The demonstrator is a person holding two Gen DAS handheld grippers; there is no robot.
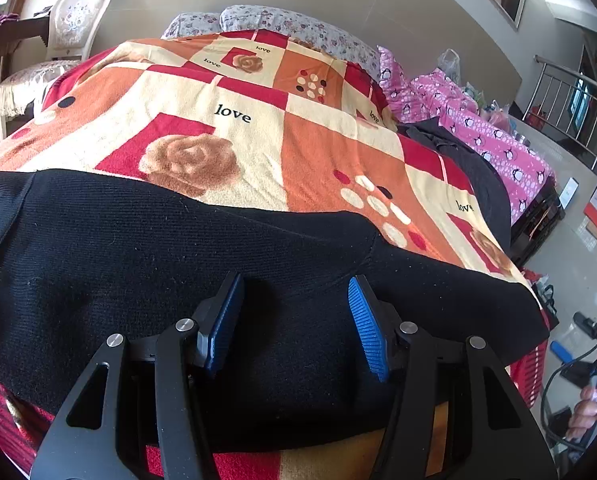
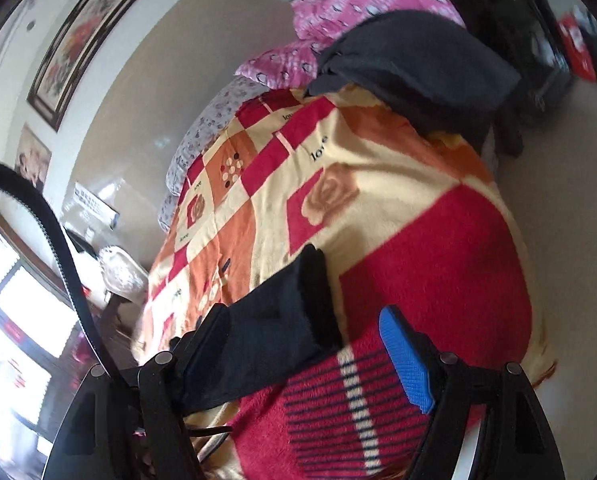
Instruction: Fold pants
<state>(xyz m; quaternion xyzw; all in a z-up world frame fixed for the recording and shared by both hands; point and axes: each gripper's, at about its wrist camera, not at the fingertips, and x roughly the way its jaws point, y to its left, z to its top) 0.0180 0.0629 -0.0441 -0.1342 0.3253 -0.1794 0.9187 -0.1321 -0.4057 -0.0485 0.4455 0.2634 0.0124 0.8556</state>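
Blue ribbed pads (image 1: 368,328) of the left gripper (image 1: 296,326) stood apart directly over the black knit pants (image 1: 146,264), clamping nothing; the jaws were released. The pants lay flat on the patterned blanket (image 1: 322,136), immediately beneath and ahead of this gripper, with the long axis running crosswise to its fingers and extending past both of them.

One cuffed end of the pants (image 2: 282,332) lay between the fingers of the right gripper (image 2: 312,354), against the left finger and clear of the right pad (image 2: 406,364). These jaws also stood apart, with no pinch visible. In the right wrist view the scene appeared rolled and blurred.

Judgement: the left gripper was placed over the broad middle section, the right gripper at a narrow end; the coming fold would depend on carrying that end along the long axis.

Beyond the pants, a dark garment (image 1: 474,168) lay well ahead and to the right, beside pink penguin-print bedding (image 1: 498,140).

Legible writing: "love" (image 1: 233,114), repeated across the blanket.
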